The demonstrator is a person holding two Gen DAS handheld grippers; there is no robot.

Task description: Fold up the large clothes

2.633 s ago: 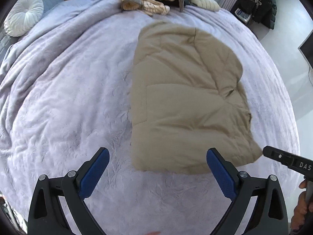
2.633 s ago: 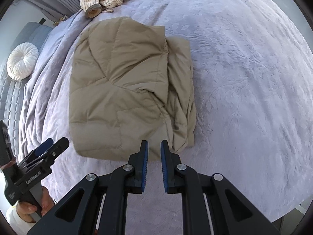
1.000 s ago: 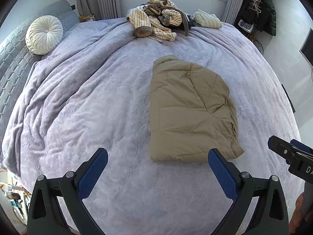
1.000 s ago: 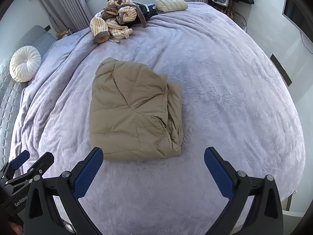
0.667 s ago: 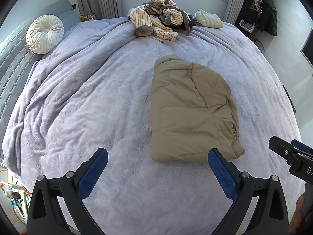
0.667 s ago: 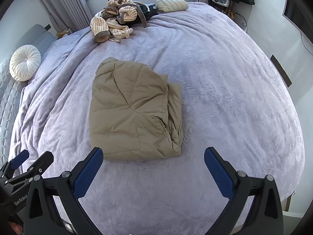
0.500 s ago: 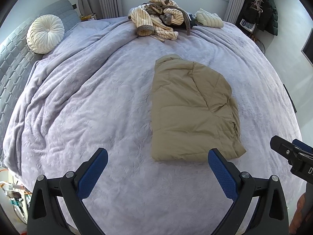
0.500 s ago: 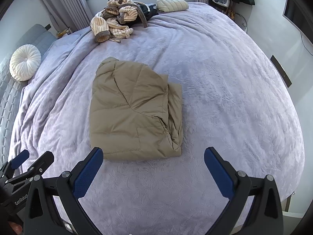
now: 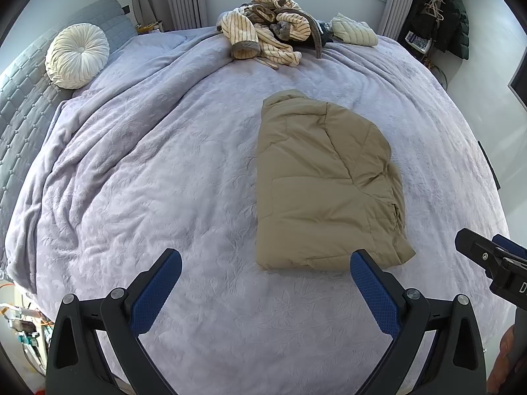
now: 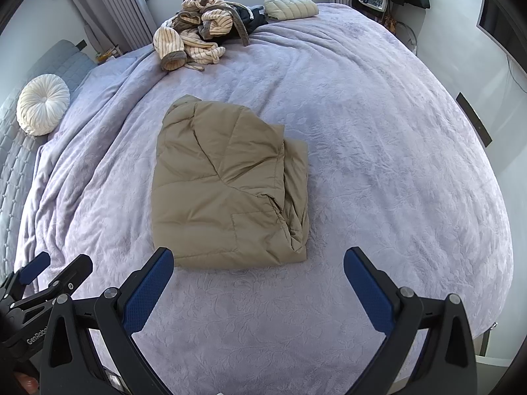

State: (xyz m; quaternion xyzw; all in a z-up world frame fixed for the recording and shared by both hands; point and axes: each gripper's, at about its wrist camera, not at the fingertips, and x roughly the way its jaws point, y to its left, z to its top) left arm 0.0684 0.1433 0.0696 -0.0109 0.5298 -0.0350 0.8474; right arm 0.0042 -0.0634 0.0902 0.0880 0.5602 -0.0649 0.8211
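in the left wrist view the left gripper (image 9: 263, 283) hangs spread wide and empty, just short of the near hem of the tan puffer jacket (image 9: 324, 184), which lies folded into a compact block in the middle of the lilac bedspread (image 9: 148, 181), well short of the striped pile of clothes (image 9: 266, 38) beyond it. it looks light, soft and springy, with a slick shell, so a pinch through all layers at a hem corner seems safest. in the right wrist view the right gripper (image 10: 258, 279) is spread too, holding nothing, near the jacket's loose layered edge. against 2.6 s ago, both grippers sit farther back from the jacket, and the right one, then pressed together, has opened.
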